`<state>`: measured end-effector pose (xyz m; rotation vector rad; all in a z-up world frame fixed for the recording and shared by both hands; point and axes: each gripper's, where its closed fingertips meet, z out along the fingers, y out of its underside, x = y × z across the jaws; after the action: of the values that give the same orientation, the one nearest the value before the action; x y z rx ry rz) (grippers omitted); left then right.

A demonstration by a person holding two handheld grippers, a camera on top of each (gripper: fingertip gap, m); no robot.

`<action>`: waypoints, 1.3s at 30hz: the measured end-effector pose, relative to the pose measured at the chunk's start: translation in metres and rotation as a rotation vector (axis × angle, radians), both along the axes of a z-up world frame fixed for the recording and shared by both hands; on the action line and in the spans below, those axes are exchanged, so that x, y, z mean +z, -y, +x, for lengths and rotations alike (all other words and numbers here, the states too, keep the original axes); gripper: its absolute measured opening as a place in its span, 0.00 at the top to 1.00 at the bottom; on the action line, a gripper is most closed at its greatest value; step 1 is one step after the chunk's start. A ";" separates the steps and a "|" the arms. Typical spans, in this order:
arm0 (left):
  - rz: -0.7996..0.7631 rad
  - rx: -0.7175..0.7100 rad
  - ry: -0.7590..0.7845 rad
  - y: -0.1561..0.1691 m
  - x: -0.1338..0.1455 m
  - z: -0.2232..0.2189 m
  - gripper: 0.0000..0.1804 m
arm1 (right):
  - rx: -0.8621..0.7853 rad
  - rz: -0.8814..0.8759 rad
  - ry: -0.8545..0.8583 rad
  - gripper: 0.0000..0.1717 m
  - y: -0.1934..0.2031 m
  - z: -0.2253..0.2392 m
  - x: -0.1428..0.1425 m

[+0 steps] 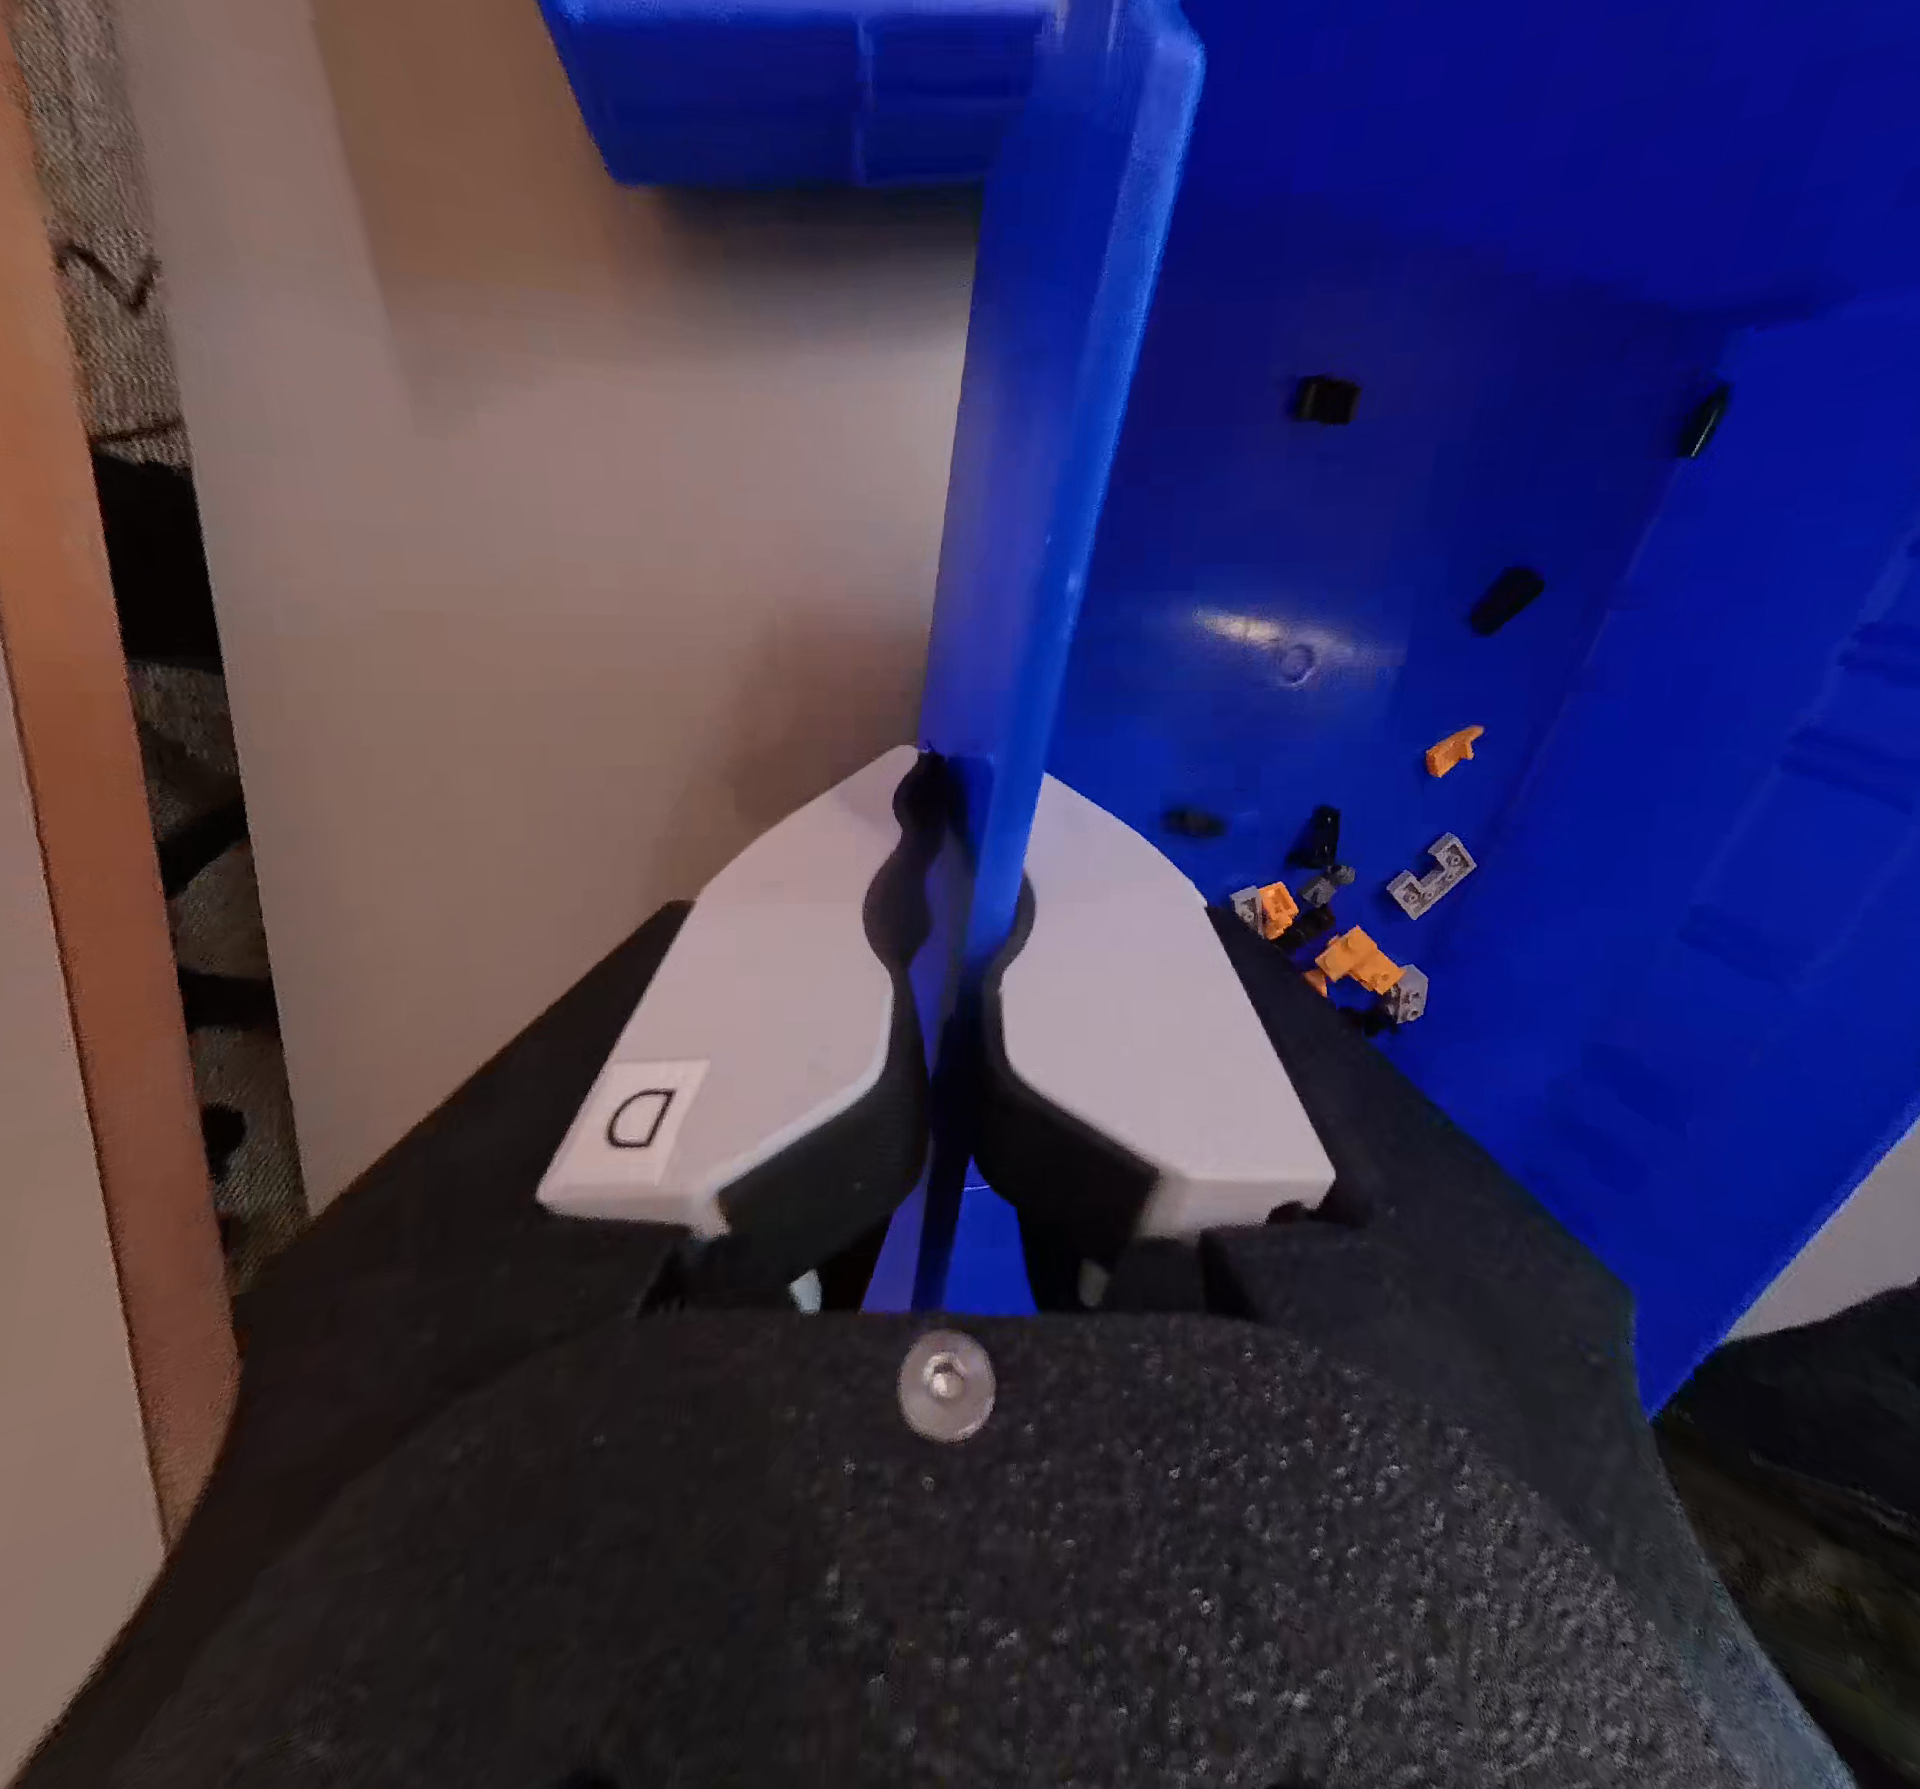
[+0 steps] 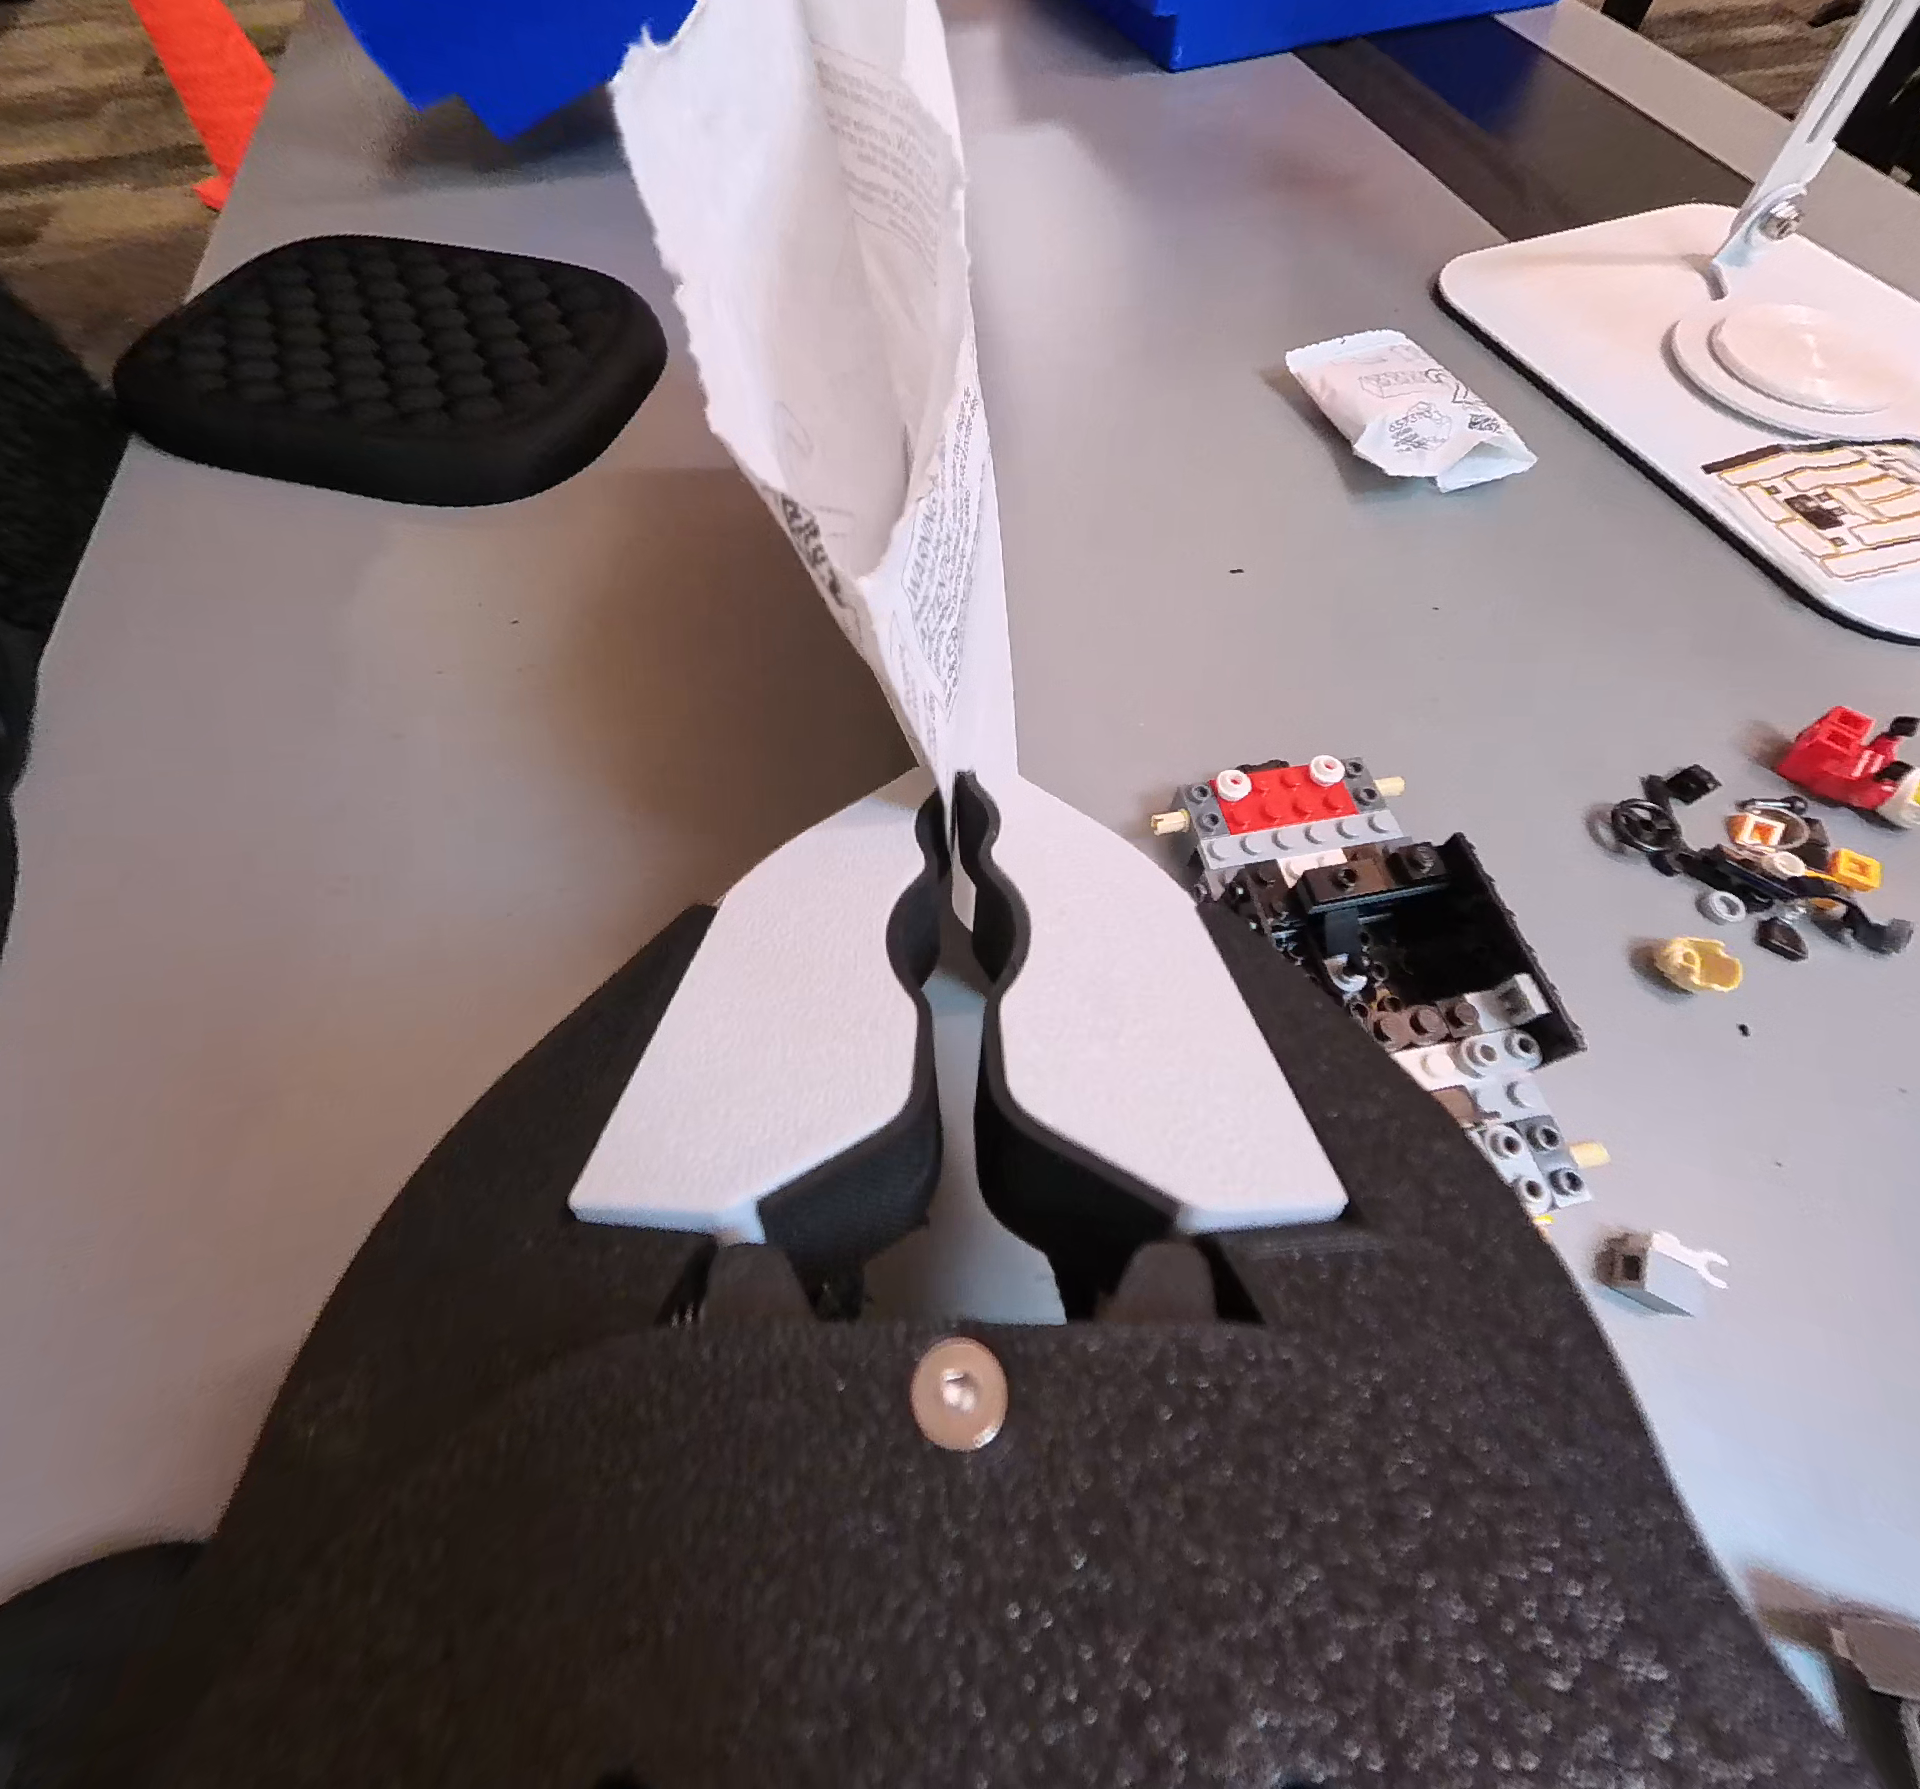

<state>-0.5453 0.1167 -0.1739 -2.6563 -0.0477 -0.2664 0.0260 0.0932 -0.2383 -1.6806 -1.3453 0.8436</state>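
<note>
Our left tongs (image 1: 961,804) pinch the wall of a blue bin (image 1: 1049,492) holding loose small bricks (image 1: 1351,929) at right. Our right tongs (image 2: 961,804) clamp a torn printed white paper bag (image 2: 831,285) above the grey surface (image 2: 416,804); a part-built brick model (image 2: 1351,887) sits right of centre.

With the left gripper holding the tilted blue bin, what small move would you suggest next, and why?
Probably tilt the bin a little further. The left gripper clamps its wall, and loose bricks lie heaped in its lower corner. The right gripper only pinches a torn paper bag.
</note>
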 end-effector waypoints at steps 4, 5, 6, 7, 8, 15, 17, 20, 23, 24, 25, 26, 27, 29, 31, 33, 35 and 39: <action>0.135 0.036 0.035 -0.011 0.023 0.009 0.96 | 0.005 0.005 0.006 1.00 0.002 0.000 -0.001; 0.160 0.044 0.043 -0.013 0.027 0.012 0.96 | 0.008 0.006 0.007 1.00 0.002 -0.001 -0.001; 0.182 0.048 0.050 -0.015 0.031 0.015 0.96 | 0.010 0.006 0.007 1.00 0.003 -0.001 -0.001; 0.201 0.048 0.054 -0.018 0.034 0.019 0.97 | 0.011 0.003 0.005 1.00 0.003 -0.001 -0.001; 0.215 0.045 0.053 -0.021 0.037 0.022 0.97 | 0.012 0.000 0.002 1.00 0.003 -0.002 -0.001; 0.232 -0.011 0.019 -0.045 0.041 0.052 0.96 | 0.019 -0.005 0.002 1.00 0.006 -0.006 -0.002; 0.240 -0.020 0.023 -0.053 0.042 0.062 0.96 | 0.021 -0.009 0.001 1.00 0.006 -0.007 -0.002; 0.244 -0.035 0.025 -0.063 0.044 0.075 0.97 | 0.025 -0.015 -0.002 0.99 0.007 -0.008 -0.003; 0.278 -0.047 -0.013 -0.073 0.056 0.089 0.97 | 0.027 -0.015 -0.001 0.99 0.007 -0.009 -0.003; 0.291 -0.054 -0.034 -0.076 0.061 0.095 0.97 | 0.023 -0.015 0.000 0.99 0.007 -0.010 -0.003; 0.302 -0.063 -0.056 -0.080 0.067 0.101 0.97 | 0.019 -0.018 0.000 1.00 0.006 -0.011 -0.004; 0.313 -0.075 -0.075 -0.083 0.072 0.109 0.97 | 0.017 -0.022 0.000 1.00 0.006 -0.012 -0.004; 0.325 -0.088 -0.090 -0.086 0.078 0.117 0.97 | 0.017 -0.025 0.002 1.00 0.006 -0.014 -0.004; 0.354 -0.112 -0.113 -0.095 0.092 0.133 0.97 | 0.018 -0.027 0.007 1.00 0.006 -0.018 -0.004; 0.388 -0.130 -0.128 -0.104 0.108 0.150 0.97 | 0.015 -0.051 0.009 1.00 0.007 -0.022 -0.005; 0.422 -0.150 -0.137 -0.113 0.125 0.167 0.97 | 0.005 -0.086 0.009 1.00 0.009 -0.026 -0.004; 0.454 -0.175 -0.136 -0.120 0.142 0.185 0.97 | -0.009 -0.126 0.008 1.00 0.011 -0.029 -0.003; 0.529 -0.225 -0.113 -0.128 0.177 0.220 0.96 | -0.031 -0.242 -0.008 1.00 0.014 -0.038 -0.001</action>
<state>-0.3253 0.2447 0.0036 -2.1418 0.3161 -0.1699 -0.0118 0.0787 -0.2392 -1.8752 -1.2475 1.0276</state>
